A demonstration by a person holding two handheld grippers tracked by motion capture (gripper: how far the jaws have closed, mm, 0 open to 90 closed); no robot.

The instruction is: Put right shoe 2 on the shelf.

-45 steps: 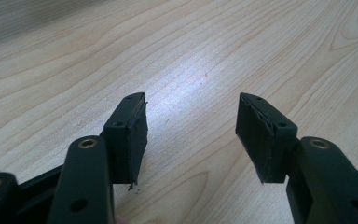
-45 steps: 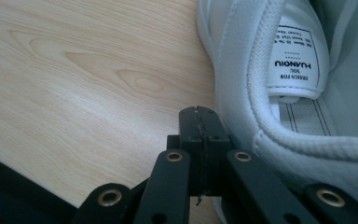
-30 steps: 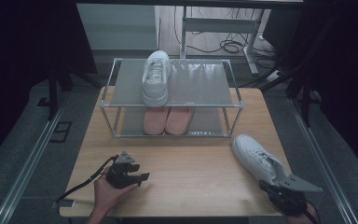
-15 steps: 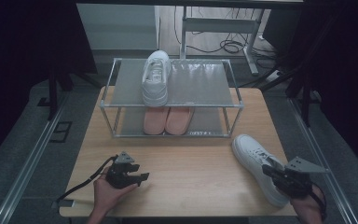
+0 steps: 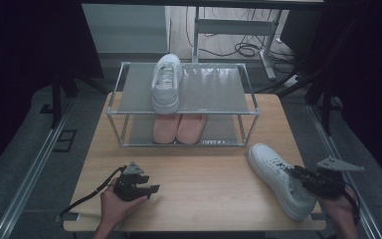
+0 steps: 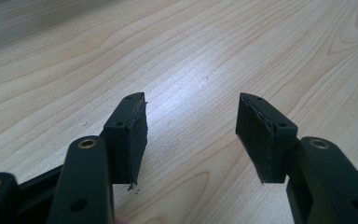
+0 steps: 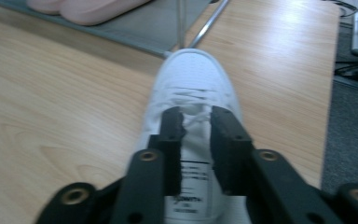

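The right gripper has been brought over the white lace-up sneaker at the frame's lower right, its jaws just opened narrowly above the tongue, nothing pinched. A grasp is judged imminent. The left gripper is held wide and empty at lower left.

Items I log off-task, placed from the jaws of my right gripper:
1. Metal shoe rack, two shelves, ahead and to the left.
2. White sneaker, on its top shelf.
3. Pink shoes, a pair side by side on the lower shelf.
4. Wooden table, beneath the jaws.
5. Floor cables, far beyond the rack.
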